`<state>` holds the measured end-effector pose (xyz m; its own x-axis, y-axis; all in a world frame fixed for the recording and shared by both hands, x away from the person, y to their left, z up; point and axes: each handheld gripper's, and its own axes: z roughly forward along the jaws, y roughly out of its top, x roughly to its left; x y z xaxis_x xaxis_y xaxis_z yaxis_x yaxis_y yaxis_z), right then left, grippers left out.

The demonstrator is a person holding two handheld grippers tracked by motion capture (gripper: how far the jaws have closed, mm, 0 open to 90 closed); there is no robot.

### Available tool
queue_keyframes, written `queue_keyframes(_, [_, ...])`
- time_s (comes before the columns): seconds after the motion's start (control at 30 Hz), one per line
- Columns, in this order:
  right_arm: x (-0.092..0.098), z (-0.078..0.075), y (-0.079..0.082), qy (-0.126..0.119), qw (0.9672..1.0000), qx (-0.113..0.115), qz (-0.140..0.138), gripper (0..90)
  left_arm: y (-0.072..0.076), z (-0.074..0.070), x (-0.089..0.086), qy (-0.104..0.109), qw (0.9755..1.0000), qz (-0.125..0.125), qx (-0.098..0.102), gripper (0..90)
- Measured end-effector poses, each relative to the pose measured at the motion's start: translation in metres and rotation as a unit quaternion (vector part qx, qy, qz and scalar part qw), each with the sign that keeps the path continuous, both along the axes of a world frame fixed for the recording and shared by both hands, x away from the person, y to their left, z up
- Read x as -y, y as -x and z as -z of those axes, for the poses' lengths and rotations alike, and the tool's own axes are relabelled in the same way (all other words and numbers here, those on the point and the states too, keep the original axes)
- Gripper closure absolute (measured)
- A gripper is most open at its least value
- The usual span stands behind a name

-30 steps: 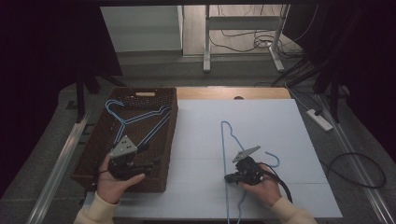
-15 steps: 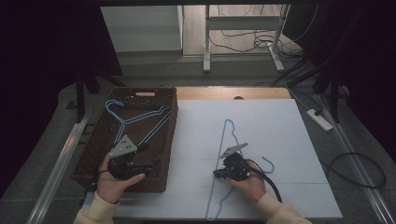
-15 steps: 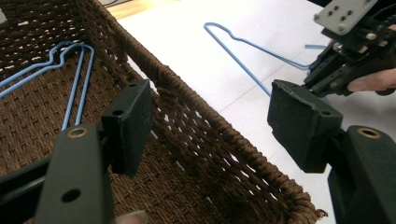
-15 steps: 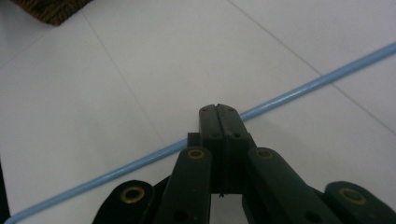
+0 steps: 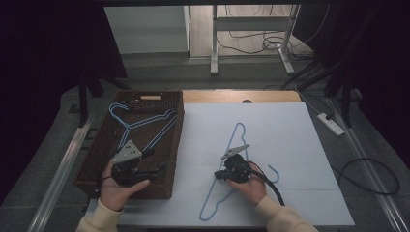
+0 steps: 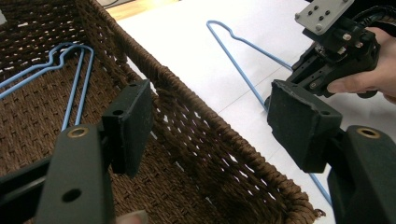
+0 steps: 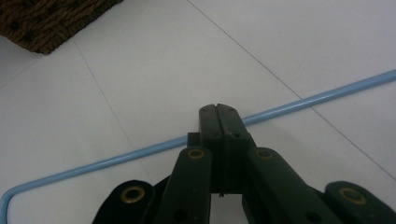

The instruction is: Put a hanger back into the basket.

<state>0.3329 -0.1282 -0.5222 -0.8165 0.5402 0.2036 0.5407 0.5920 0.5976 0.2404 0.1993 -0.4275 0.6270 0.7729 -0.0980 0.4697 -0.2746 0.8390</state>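
Observation:
A blue wire hanger (image 5: 211, 205) lies flat on the white table top (image 5: 290, 140). My right gripper (image 5: 218, 175) points left and is shut on the hanger's wire (image 7: 317, 98), which runs across between its jaw tips (image 7: 218, 109). Two more blue hangers (image 5: 145, 123) lie in the brown woven basket (image 5: 179, 140) on the left. My left gripper (image 5: 157, 167) hovers over the basket's near right corner, open, with nothing between its pads (image 6: 210, 116). Past the basket wall (image 6: 177, 88), the left gripper view shows the table hanger (image 6: 239, 70) and the hand around the right gripper.
The basket's wall stands between the two grippers. A wooden table edge (image 5: 241, 95) runs behind the white top. On the floor lie a power strip (image 5: 330, 123) and cables (image 5: 372, 174) to the right, with a metal stand (image 5: 212, 43) beyond.
My right gripper has slid left toward the basket, dragging the blue hanger with it. The left gripper has stayed where it was, still open.

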Motion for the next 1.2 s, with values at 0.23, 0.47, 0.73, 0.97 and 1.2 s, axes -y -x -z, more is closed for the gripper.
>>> queue_keyframes(0.23, [0.012,-0.014,0.001,-0.019,0.9997,0.016,-0.003,90.0,0.0,0.001,0.0,0.0,1.0,-0.001,0.0,32.0])
queue_keyframes(0.47, [0.049,-0.03,-0.001,-0.036,0.9988,0.029,0.015,90.0,-0.001,0.001,0.001,0.001,1.0,-0.002,0.001,31.9])
queue_keyframes(0.73, [0.102,-0.038,0.001,-0.024,0.997,0.048,0.055,90.0,0.0,0.0,0.003,0.0,1.0,0.002,0.002,31.9])
queue_keyframes(0.97, [0.139,-0.035,0.001,-0.005,0.9953,0.039,0.088,85.1,-0.001,0.001,0.005,-0.001,1.0,0.003,0.001,31.9])
queue_keyframes(1.2, [0.139,-0.032,-0.004,0.028,0.9961,0.037,0.074,58.5,-0.001,0.003,0.005,0.0,1.0,0.007,0.0,31.7])
